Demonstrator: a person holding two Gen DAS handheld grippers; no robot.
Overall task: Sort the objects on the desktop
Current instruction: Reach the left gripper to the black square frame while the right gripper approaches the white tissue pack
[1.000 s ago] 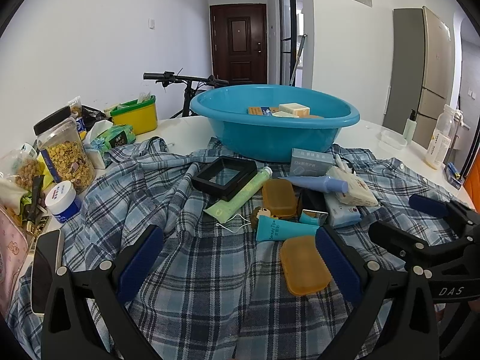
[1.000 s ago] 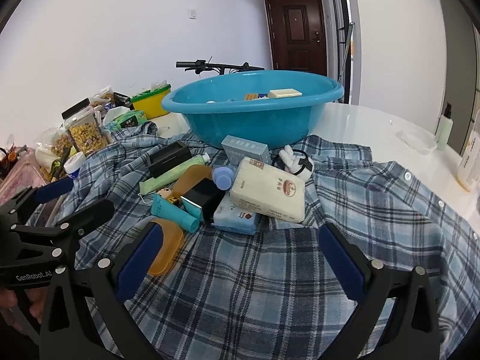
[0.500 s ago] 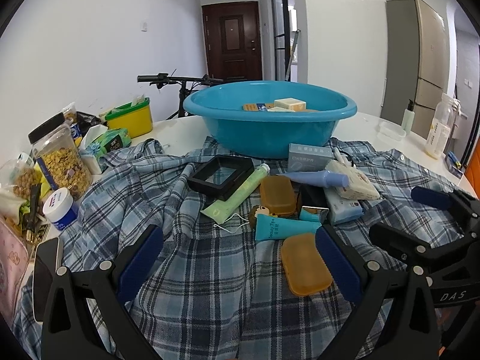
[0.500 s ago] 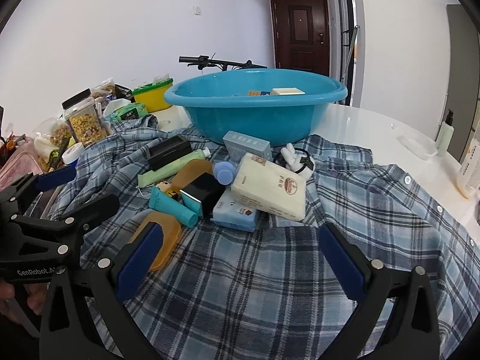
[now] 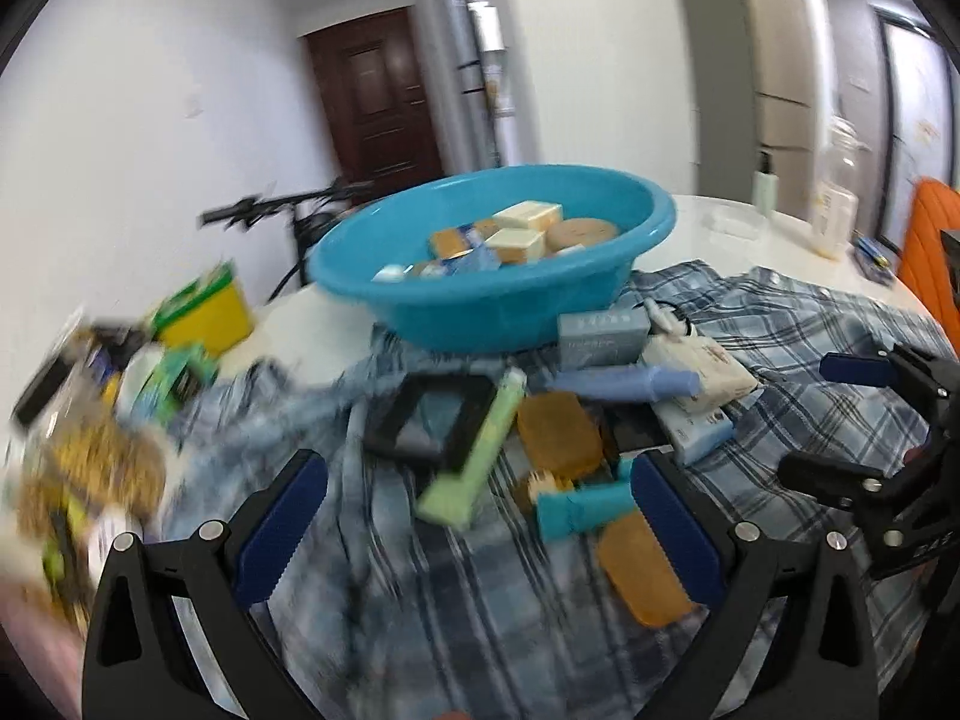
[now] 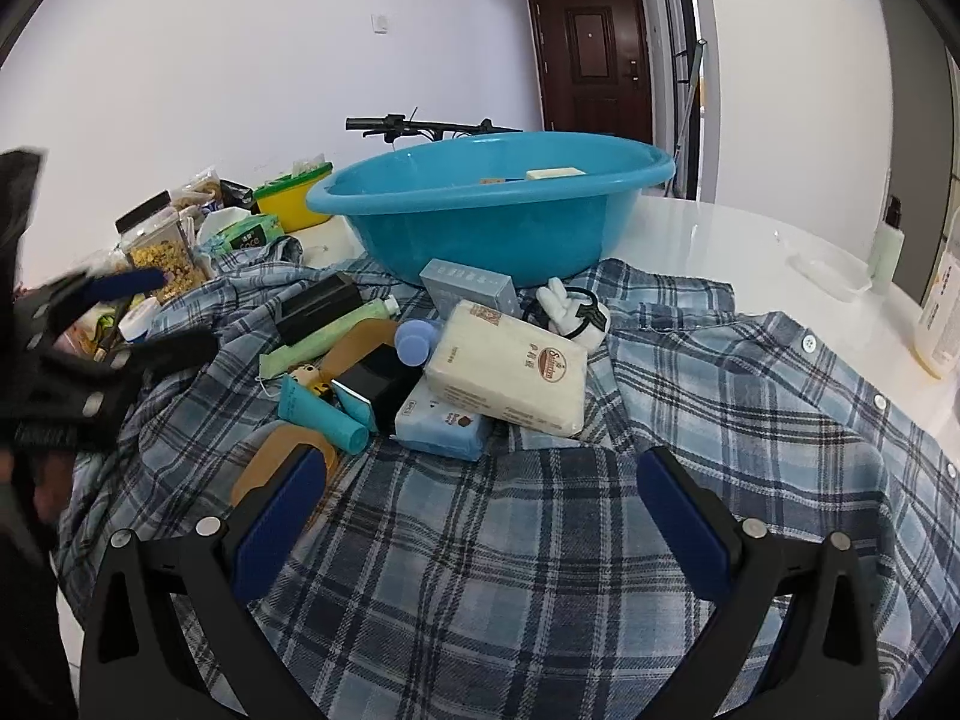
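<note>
A pile of small items lies on a blue plaid shirt point(image 6: 540, 540) in front of a blue basin point(image 5: 498, 294): a pale green tube point(image 5: 480, 450), a teal tube point(image 5: 576, 513), two amber cases point(image 5: 558, 435), a black frame box point(image 5: 432, 420), a cream packet point(image 6: 507, 369) and a light blue pack point(image 6: 441, 423). The basin point(image 6: 480, 228) holds several small boxes. My left gripper point(image 5: 474, 528) is open above the pile, nothing between its fingers. My right gripper point(image 6: 480, 516) is open over bare shirt, nearer than the pile.
Snack jars, a yellow tub point(image 6: 291, 201) and packets crowd the table's left side. A clear dish point(image 6: 831, 276) and bottles point(image 6: 942, 312) stand on the white table at right. A bicycle handlebar point(image 6: 420, 123) shows behind the basin. An orange chair point(image 5: 930, 264) stands at far right.
The left gripper has risen and tilted, so the basin's contents now show and its view is blurred. The right gripper has barely moved. Both stay open.
</note>
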